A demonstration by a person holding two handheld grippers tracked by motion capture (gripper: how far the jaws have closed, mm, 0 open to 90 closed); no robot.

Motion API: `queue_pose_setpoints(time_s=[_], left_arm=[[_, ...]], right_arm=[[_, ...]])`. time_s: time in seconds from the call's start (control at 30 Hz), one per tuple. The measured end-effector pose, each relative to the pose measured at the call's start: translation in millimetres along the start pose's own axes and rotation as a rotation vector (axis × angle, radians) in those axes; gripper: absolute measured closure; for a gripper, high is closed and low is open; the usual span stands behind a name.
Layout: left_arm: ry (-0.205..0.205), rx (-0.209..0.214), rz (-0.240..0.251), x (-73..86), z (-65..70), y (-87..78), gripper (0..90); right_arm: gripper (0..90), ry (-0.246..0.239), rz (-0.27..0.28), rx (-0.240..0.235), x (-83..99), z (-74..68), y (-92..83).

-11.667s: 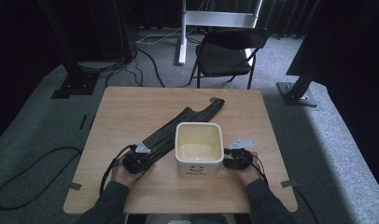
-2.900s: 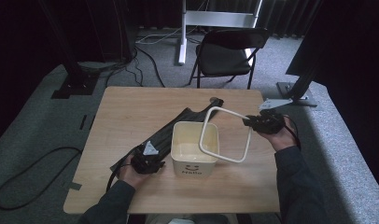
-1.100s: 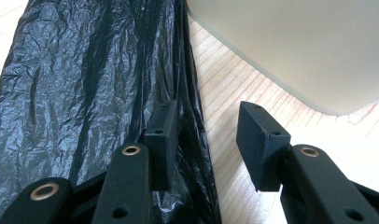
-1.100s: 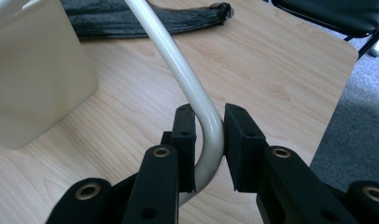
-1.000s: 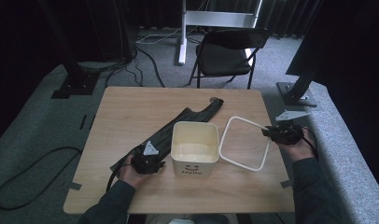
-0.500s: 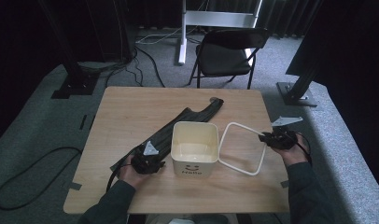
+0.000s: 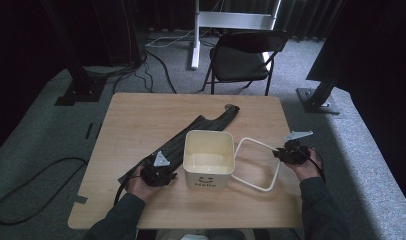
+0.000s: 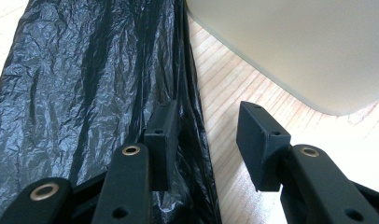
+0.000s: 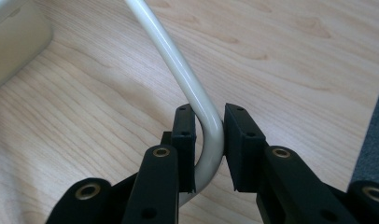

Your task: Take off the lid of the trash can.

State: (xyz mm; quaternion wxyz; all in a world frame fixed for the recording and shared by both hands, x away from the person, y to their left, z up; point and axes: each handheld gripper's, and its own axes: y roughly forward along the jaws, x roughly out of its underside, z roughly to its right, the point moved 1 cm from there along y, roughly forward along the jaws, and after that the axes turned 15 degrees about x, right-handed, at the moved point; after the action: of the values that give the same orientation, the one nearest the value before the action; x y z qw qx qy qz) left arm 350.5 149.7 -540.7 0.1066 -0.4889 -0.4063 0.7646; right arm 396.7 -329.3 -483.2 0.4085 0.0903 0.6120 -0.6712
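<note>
The person is wearing dark long sleeves (image 7: 122, 219). Each black hand-held gripper, left (image 7: 163, 175) and right (image 7: 280, 154), is carrying a grey 3-cornered plate, brass-ringed screw holes and trailing black cable.

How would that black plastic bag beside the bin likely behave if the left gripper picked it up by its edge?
The black plastic bag is thin and crinkled all over, so it would probably hang limp and sag. Its glossy film may slip between the pads of the left gripper unless pinched firmly. It looks very light, so lifting it is unlikely to disturb the bin beside it.
</note>
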Motion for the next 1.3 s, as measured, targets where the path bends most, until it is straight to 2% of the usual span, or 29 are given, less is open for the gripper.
queue_pose_setpoints(time_s=[0.13, 0.43, 0.77, 1.2, 1.3], left_arm=[[0.0, 0.0, 0.0, 0.0, 0.0, 0.0, 58.8], [-0.001, 0.003, 0.001, -0.1, -0.3, -0.1, 58.6], [0.006, 0.0, -0.004, -1.8, -0.6, 1.1, 58.6], [0.004, -0.002, -0.006, -3.2, -0.4, 1.9, 59.7], [0.004, 0.0, 0.009, -3.9, -0.2, 0.1, 60.8]], right_arm=[[75.0, 0.019, -0.01, 0.002, 5.7, 0.0, 7.1], [75.0, 0.016, -0.033, 0.03, 8.3, -5.0, 20.0], [75.1, 0.038, -0.053, 0.048, 14.2, -6.0, 32.2], [74.5, 0.055, -0.072, 0.048, 18.2, -8.7, 42.4], [74.1, 0.057, -0.076, 0.045, 19.3, -8.4, 44.1]])
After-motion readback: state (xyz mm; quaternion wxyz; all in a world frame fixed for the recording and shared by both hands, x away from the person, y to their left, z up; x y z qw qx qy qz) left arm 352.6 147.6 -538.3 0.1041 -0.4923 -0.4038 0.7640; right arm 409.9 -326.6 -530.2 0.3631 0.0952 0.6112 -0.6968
